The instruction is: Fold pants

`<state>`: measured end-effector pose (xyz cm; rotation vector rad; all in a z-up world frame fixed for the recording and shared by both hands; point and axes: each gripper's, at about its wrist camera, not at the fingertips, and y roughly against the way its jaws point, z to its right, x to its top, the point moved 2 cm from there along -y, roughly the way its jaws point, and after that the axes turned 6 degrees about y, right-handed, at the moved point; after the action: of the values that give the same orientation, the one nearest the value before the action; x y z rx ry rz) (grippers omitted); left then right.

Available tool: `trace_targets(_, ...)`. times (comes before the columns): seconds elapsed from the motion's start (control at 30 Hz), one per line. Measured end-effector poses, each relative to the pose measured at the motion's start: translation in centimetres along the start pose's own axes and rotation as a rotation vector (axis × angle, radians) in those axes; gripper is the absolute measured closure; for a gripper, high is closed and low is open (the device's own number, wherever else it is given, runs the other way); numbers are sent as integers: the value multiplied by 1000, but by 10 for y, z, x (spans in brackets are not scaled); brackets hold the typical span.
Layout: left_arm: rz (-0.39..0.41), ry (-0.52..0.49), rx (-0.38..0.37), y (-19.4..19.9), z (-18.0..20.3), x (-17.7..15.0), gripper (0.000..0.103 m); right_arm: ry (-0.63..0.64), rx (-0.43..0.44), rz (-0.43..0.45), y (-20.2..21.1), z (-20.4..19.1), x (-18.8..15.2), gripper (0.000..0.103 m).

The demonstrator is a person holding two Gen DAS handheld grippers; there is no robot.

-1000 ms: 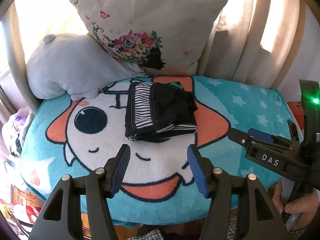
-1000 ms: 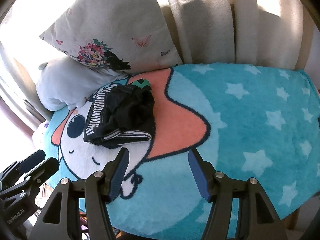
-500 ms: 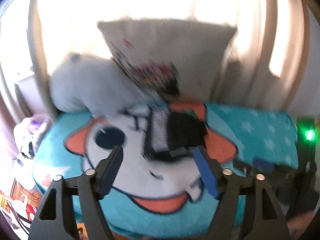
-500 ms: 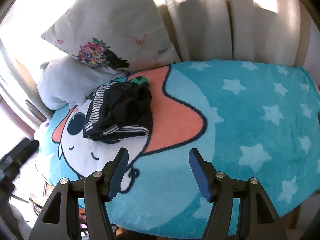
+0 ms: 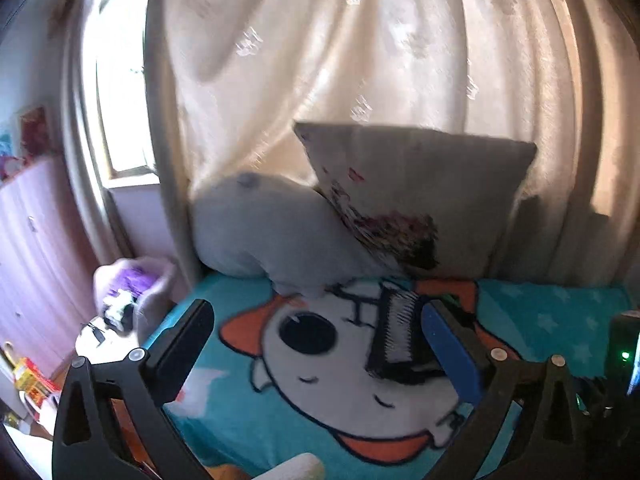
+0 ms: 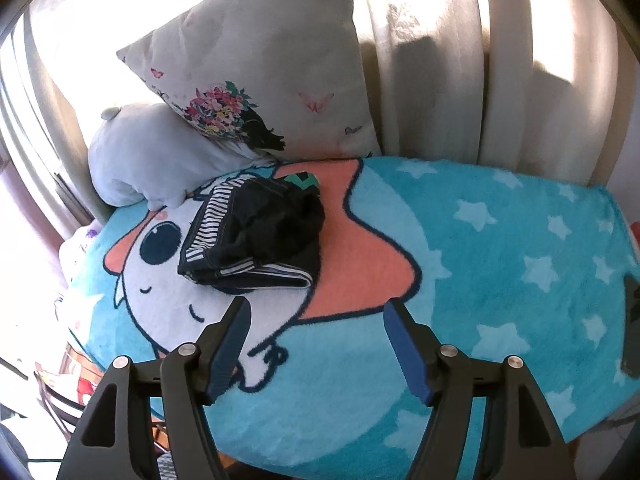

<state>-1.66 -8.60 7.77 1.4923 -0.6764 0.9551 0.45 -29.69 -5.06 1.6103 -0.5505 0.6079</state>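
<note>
Right wrist view: folded pants (image 6: 256,236) on blanket (image 6: 500,248).

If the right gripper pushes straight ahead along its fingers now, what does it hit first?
Most likely the blue cartoon blanket, near its orange patch. The right gripper, jaws opening and empty, points just right of the folded pants, though depth is hard to judge.

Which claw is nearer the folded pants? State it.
Hard to call; the right claw seems slightly nearer, open just short of the folded pants. The left claw, still opening and empty, looks raised above them.
</note>
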Motion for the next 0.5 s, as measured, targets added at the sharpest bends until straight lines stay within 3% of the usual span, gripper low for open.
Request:
trace_targets(0.23, -222, -113, -56, -34, 31, -41, 0, 73, -71, 13, 5, -7, -3, 25)
trace_targets(0.5, -347, -125, -80, -49, 46, -65, 0, 80, -112, -6, 2, 0, -8, 24)
